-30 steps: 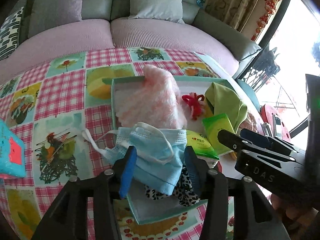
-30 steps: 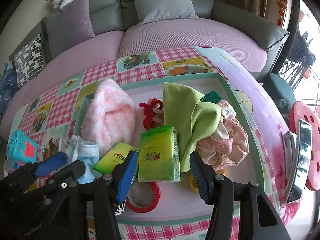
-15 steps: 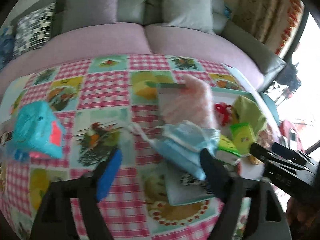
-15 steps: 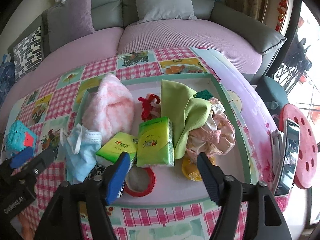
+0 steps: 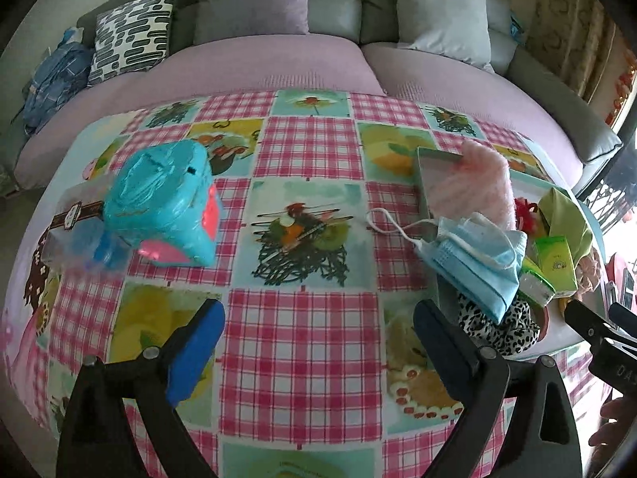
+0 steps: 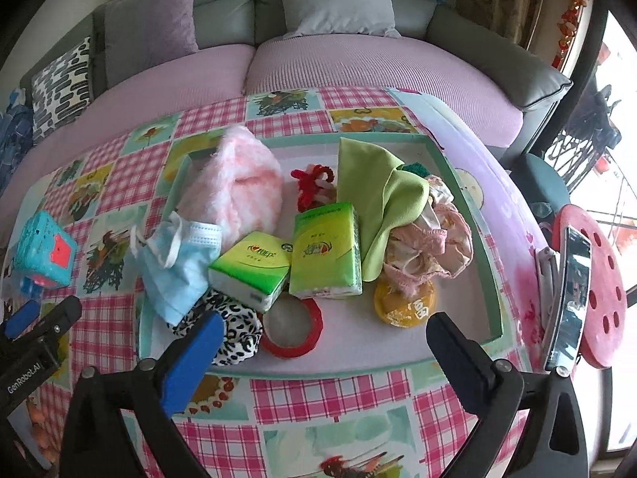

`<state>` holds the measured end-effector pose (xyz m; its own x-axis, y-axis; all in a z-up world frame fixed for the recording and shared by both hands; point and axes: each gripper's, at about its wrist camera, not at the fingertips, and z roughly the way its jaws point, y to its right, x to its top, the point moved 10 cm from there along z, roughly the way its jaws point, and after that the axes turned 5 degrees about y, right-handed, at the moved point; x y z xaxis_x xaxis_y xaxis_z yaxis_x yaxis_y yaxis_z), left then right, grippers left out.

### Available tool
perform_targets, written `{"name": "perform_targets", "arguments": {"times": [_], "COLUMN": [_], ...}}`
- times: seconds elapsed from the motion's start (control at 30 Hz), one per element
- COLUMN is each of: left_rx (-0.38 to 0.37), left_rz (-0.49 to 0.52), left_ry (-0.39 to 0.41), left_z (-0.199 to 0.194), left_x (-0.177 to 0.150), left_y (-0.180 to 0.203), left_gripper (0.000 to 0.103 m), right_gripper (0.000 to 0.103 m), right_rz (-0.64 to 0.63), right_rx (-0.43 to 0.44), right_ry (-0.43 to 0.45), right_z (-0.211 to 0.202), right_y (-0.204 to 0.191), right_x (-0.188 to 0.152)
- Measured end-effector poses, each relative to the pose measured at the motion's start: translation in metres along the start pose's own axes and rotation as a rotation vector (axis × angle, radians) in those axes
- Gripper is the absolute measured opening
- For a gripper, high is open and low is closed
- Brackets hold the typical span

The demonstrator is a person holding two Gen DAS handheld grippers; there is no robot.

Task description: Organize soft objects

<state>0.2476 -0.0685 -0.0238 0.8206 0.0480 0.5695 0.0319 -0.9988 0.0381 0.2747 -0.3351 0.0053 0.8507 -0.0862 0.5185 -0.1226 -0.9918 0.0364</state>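
Note:
A green-rimmed tray (image 6: 491, 275) holds soft items: a pink fluffy piece (image 6: 235, 191), a green cloth (image 6: 378, 183), two green tissue packs (image 6: 326, 251), a leopard-print fabric (image 6: 235, 330) and pale pink underwear (image 6: 430, 247). A blue face mask (image 5: 477, 263) drapes over the tray's left rim. My left gripper (image 5: 318, 318) hovers over bare tablecloth left of the tray, jaws opening, nothing between them. A teal soft pack (image 5: 163, 207) lies further left. My right gripper (image 6: 324, 324) hangs over the tray's near side, jaws opening and holding nothing.
A red tape ring (image 6: 290, 330) and a yellow lid (image 6: 406, 306) lie in the tray's front. A phone (image 6: 567, 298) stands at the table's right edge beside a pink stool (image 6: 597, 279). A purple sofa (image 5: 318, 63) runs behind the table.
The left gripper let go of the face mask and swung left over the tablecloth. The right gripper widened and drew back from the upright tissue pack, which stays in the tray.

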Motion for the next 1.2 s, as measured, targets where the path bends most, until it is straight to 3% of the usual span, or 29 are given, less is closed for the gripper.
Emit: {"name": "perform_targets", "arguments": {"times": [0.43, 1.2], "left_rx": [0.096, 0.132], "left_rz": [0.058, 0.049], "left_ry": [-0.025, -0.056], "left_z": [-0.01, -0.013], "left_x": [-0.01, -0.027], "left_y": [-0.006, -0.017], "left_gripper": [0.096, 0.096], "right_gripper": [0.103, 0.103], "right_rz": [-0.02, -0.053], "right_rx": [-0.001, 0.008], "right_ry": [0.0, -0.002], "right_z": [-0.009, -0.013], "right_y": [-0.006, -0.018], "right_x": [-0.008, -0.018]}}
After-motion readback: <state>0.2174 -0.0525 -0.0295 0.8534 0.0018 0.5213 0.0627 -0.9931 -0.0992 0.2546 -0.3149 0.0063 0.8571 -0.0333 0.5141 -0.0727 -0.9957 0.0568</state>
